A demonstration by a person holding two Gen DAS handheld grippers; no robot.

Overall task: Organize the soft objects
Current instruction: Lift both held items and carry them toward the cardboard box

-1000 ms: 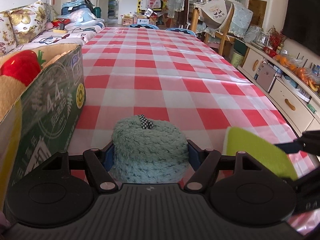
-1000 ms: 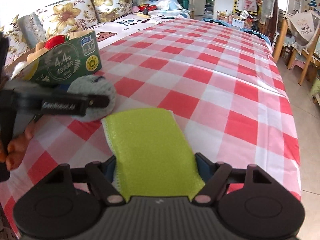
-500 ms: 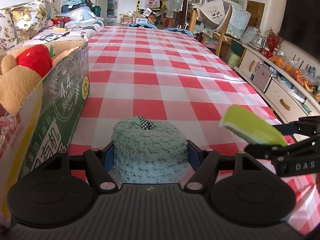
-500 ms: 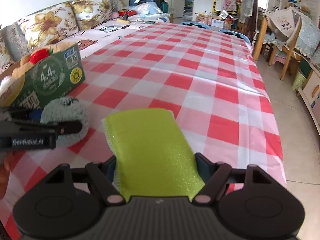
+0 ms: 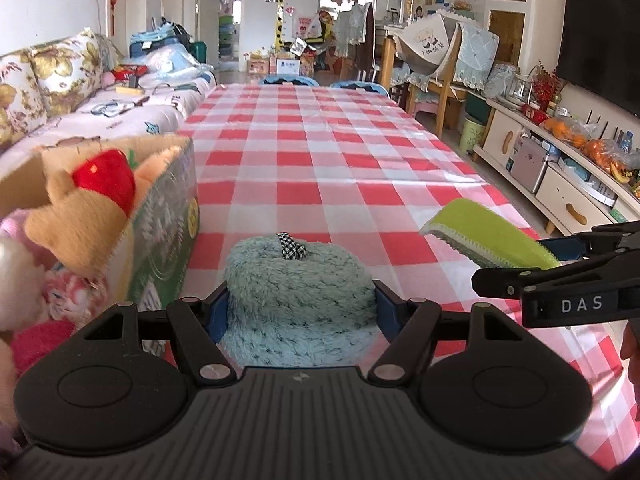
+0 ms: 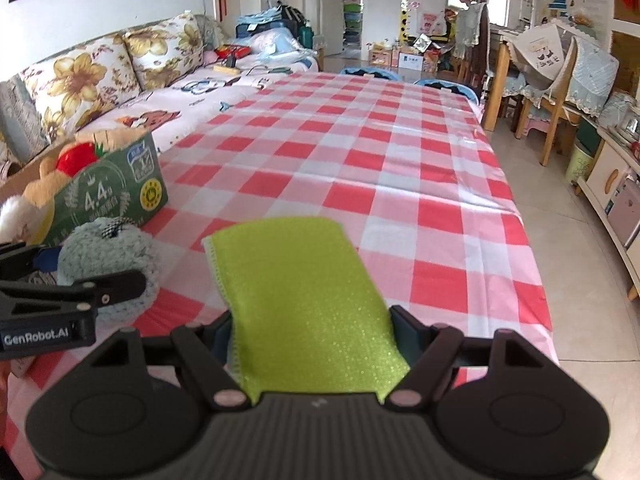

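My left gripper (image 5: 298,312) is shut on a fluffy teal plush (image 5: 298,284) with a small checked loop on top, held above the red-checked tablecloth (image 5: 320,160). The right gripper (image 6: 316,332) is shut on a lime-green sponge cloth (image 6: 304,292) that sticks out forward between its blue pads. In the left wrist view the sponge cloth (image 5: 488,240) hangs in the air at the right, clamped in the right gripper (image 5: 560,256). The teal plush (image 6: 108,256) and the left gripper (image 6: 72,280) appear at the left of the right wrist view, beside the green carton.
An open green cardboard carton (image 5: 168,232) stands at the table's left edge, holding a tan plush with a red strawberry (image 5: 104,180) and pink soft toys. A flowered sofa (image 6: 100,88) runs along the left. Chairs and a cabinet (image 5: 560,192) line the right.
Both grippers have risen with their loads. The sponge cloth has lifted off the table, and the carton now shows lower and more of its contents are visible.
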